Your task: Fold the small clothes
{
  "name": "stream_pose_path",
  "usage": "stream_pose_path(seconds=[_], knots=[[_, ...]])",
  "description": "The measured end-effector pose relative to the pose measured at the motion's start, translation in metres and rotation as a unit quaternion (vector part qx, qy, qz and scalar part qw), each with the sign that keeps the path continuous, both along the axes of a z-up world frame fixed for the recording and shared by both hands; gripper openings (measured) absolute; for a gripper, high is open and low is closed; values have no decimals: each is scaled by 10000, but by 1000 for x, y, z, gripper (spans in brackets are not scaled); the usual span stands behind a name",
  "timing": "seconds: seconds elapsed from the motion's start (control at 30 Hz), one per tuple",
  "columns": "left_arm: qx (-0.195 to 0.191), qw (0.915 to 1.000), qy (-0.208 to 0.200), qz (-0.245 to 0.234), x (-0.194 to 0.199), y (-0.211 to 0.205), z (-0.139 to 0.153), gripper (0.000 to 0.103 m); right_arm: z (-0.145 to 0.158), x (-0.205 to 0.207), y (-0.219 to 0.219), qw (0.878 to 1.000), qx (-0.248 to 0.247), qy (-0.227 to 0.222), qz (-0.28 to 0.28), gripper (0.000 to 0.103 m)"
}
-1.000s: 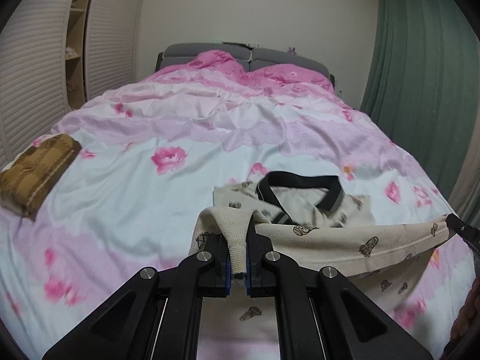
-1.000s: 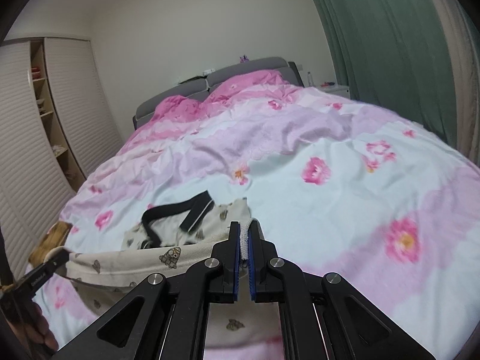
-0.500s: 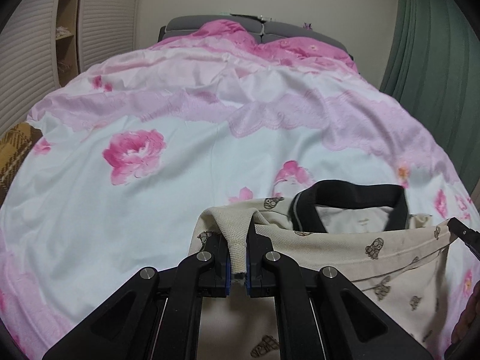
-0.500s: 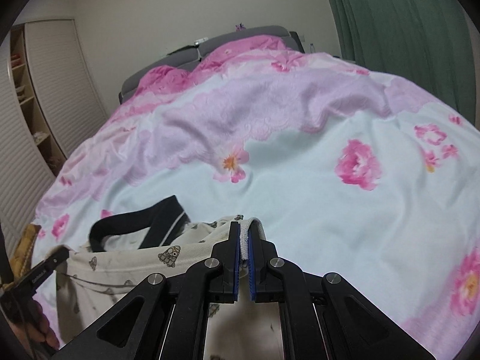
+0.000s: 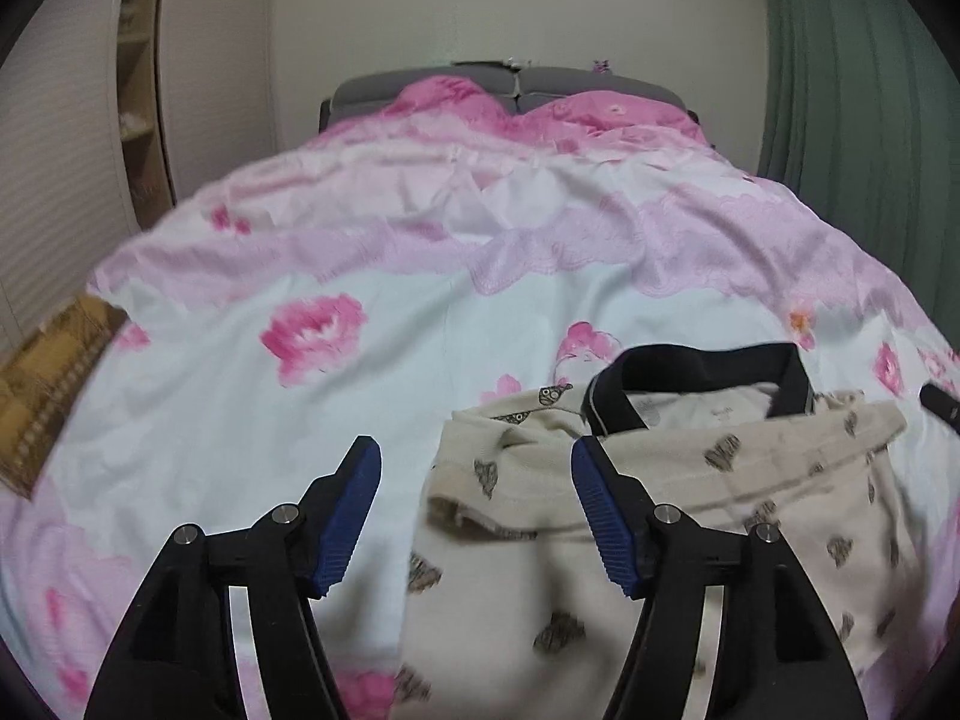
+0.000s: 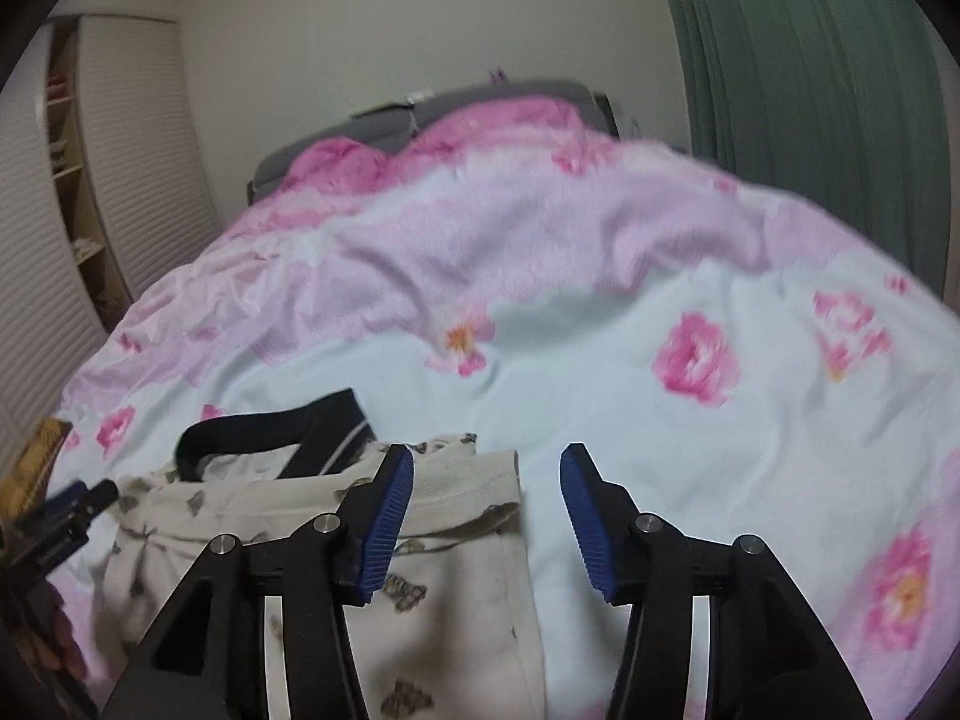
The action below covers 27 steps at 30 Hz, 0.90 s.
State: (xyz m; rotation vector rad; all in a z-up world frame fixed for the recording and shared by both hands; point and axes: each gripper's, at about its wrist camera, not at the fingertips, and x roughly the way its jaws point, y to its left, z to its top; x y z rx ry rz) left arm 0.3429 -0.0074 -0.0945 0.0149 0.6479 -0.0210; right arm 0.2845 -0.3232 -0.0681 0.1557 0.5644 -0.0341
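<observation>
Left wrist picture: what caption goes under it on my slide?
Left hand-held gripper opening above cream printed shirt lying folded on pink flowered bedspread.

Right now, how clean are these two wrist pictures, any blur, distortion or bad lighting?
Left wrist view: dim indoor light, fisheye bends the bed into a dome with dark corners; the cream shirt is smeared low down. Right wrist view: motion blur softens the quilt's flowers and the green curtain; the gripper's blue fingers stay sharp.
</observation>
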Motion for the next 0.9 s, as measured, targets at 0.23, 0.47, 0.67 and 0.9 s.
stream_pose_path(seconds=[0.23, 0.47, 0.67, 0.9], knots=[[203, 9968, 363, -680, -31, -28, -21, 61, -20, -5, 37, 9955, -516, 421, 679, 42], [269, 9927, 809, -847, 3, -43, -48, 55, -56, 21, 57, 9865, -788, 1074, 952, 39], [218, 9955, 698, -598, 38, -30, -44, 55, -59, 47, 56, 9875, -756, 1091, 845, 39], [110, 9981, 548, -276, 81, -15, -37, 55, -45, 84, 53, 9920, -649, 847, 670, 39]])
